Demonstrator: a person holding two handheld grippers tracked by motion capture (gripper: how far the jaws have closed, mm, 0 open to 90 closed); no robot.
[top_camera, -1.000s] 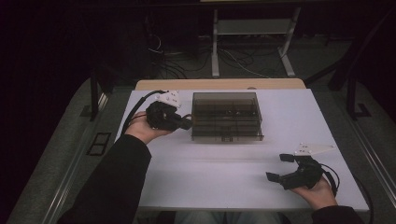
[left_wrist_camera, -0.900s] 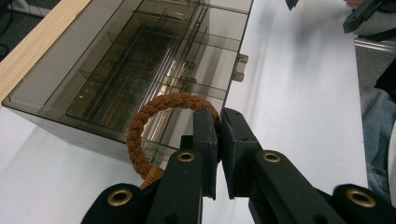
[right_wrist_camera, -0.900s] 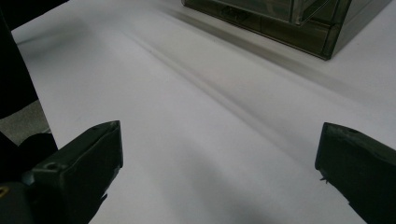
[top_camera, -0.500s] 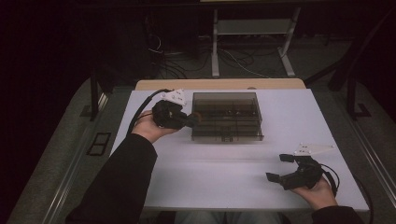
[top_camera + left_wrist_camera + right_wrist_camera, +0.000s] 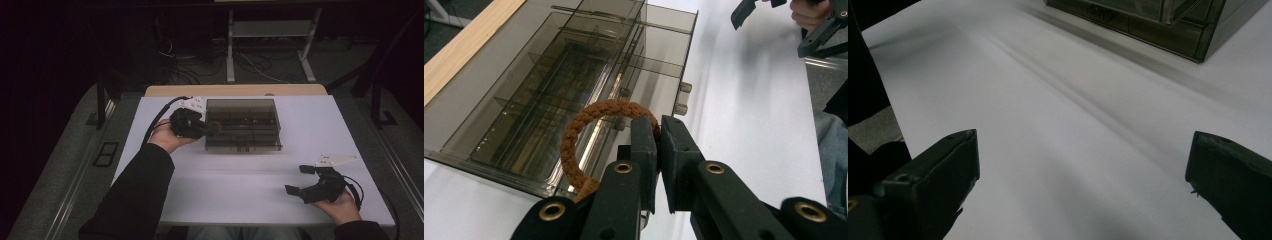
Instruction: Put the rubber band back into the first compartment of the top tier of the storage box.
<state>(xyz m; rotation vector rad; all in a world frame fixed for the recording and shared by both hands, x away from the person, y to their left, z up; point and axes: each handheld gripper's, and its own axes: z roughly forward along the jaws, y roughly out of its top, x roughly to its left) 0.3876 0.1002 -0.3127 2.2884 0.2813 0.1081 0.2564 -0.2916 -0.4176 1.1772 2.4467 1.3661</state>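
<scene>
**Bracelet carried to organizer box**

Braided brown bracelet [image 5: 589, 135] pinched in left gripper [image 5: 659, 150], jaws nearly together on one side of the loop, rest of ring sticking out free toward the box. Held at left edge of smoky transparent compartment box [image 5: 260, 107], just above tabletop [image 5: 240, 175]; in high view left gripper [image 5: 207, 130] touching or almost touching box's left wall, cannot tell which. Box sits at tabletop's far centre, two small latches [image 5: 684, 97] on front side; lid appears shut, not certain through tinted plastic. Dividers visible inside, contents too dim to read.

Right gripper [image 5: 305, 180] resting low at near right of tabletop, jaws spread wide, holding nothing, well apart from box. Same wide gap seen in right gripper view, box corner [image 5: 1198, 35] far off at top.

Step judged: transport of bracelet to box, placement not yet done. Next move likely needs lid opened, so right gripper to reach latches, or bracelet set down beside box first. Risk: loop snagging on box edge, or slipping out of the thin pinch.
</scene>
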